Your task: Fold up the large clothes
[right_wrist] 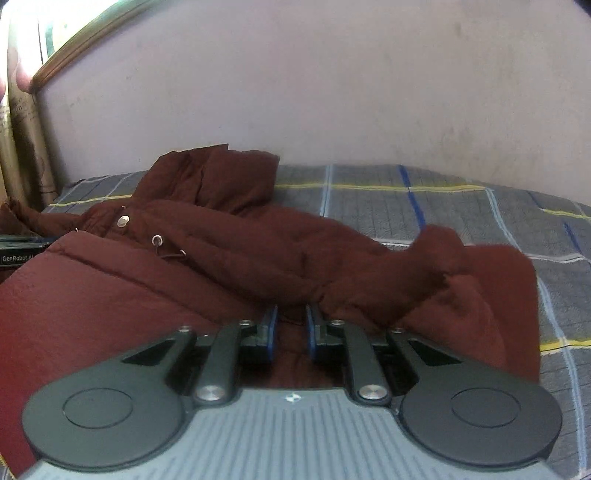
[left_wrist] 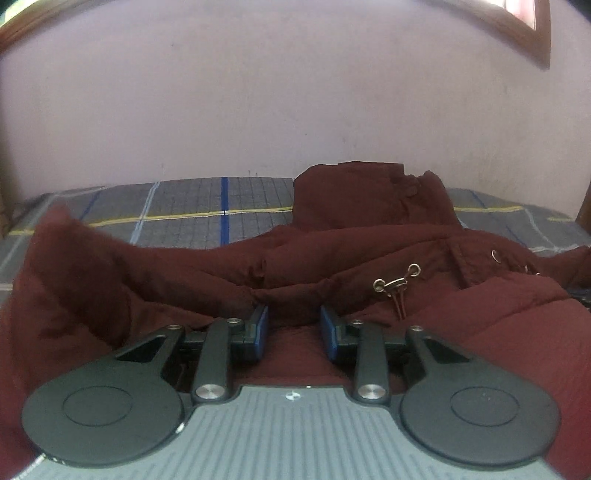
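in the left wrist view the left gripper (left_wrist: 294,325) sits low at the near edge, its blue-padded fingers (left_wrist: 261,328) drawn close with a narrow gap, and a fold of the maroon jacket (left_wrist: 332,258) is bunched between them; the pads appear to press on the cloth. just beyond the fingertips the fabric rises in a ridge. to the right of that ridge lie a metal eyelet (left_wrist: 414,268) and a drawcord with a toggle (left_wrist: 393,284). on the left a blurred sleeve (left_wrist: 62,251) stands up from the bed. further back the hood (left_wrist: 354,199) is heaped upright, near the wall. around the jacket shows the bed (left_wrist: 184,210), covered in a grey checked sheet with yellow and blue lines. behind it is a plain pale wall (left_wrist: 295,92), with a wooden frame (left_wrist: 532,33) at the top right.

in the right wrist view the right gripper (right_wrist: 291,325) is also low and near, its fingers (right_wrist: 272,325) almost together with a thin pinch of the jacket (right_wrist: 258,251) between them. cloth lies under and on both sides of the fingers. to the right a blurred sleeve end (right_wrist: 461,266) is lifted off the sheet. to the left are a snap (right_wrist: 122,220) and an eyelet (right_wrist: 157,240). the hood (right_wrist: 214,177) lies beyond, by the wall (right_wrist: 332,74). at the far left edge a dark box (right_wrist: 18,251) shows beside the jacket, its label only partly readable. the bed (right_wrist: 443,199) stretches away to the right.
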Action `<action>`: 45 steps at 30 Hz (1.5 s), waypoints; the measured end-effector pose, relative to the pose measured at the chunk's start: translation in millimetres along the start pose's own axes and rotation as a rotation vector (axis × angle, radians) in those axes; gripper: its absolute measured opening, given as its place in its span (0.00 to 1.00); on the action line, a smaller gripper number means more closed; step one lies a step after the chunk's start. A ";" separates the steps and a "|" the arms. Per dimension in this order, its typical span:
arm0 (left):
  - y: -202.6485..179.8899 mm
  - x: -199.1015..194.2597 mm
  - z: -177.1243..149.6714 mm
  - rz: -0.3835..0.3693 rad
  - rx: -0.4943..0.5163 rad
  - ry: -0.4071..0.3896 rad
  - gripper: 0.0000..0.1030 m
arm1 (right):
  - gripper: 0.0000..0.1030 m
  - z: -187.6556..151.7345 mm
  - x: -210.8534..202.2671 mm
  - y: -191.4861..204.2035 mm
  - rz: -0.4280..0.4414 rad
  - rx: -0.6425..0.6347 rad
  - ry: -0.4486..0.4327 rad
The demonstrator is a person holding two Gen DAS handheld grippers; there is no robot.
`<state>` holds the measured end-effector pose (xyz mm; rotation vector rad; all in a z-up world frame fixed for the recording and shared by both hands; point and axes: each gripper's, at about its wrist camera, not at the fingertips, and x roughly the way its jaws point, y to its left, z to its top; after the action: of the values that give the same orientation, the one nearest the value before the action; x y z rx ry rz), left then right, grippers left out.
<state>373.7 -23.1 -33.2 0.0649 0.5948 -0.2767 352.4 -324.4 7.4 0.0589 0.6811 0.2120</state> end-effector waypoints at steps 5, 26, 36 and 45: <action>3.2 -2.5 -2.6 -0.018 -0.025 -0.032 0.35 | 0.13 1.2 4.9 -14.2 0.048 0.057 -0.021; 106.1 -30.3 1.8 0.150 -0.127 0.033 0.41 | 0.16 -16.4 -28.9 -33.3 -0.149 -0.003 -0.011; 93.3 -21.3 -6.1 0.196 -0.058 0.024 0.41 | 0.15 -32.2 -26.6 -32.5 -0.142 0.013 -0.092; 87.6 -22.9 -8.0 0.219 -0.033 -0.001 0.41 | 0.16 -34.0 -27.6 -34.9 -0.136 0.027 -0.116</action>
<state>375.4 67.6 -28.7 0.0978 0.5857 -0.0542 316.3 -364.9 -6.2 0.0506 0.5702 0.0682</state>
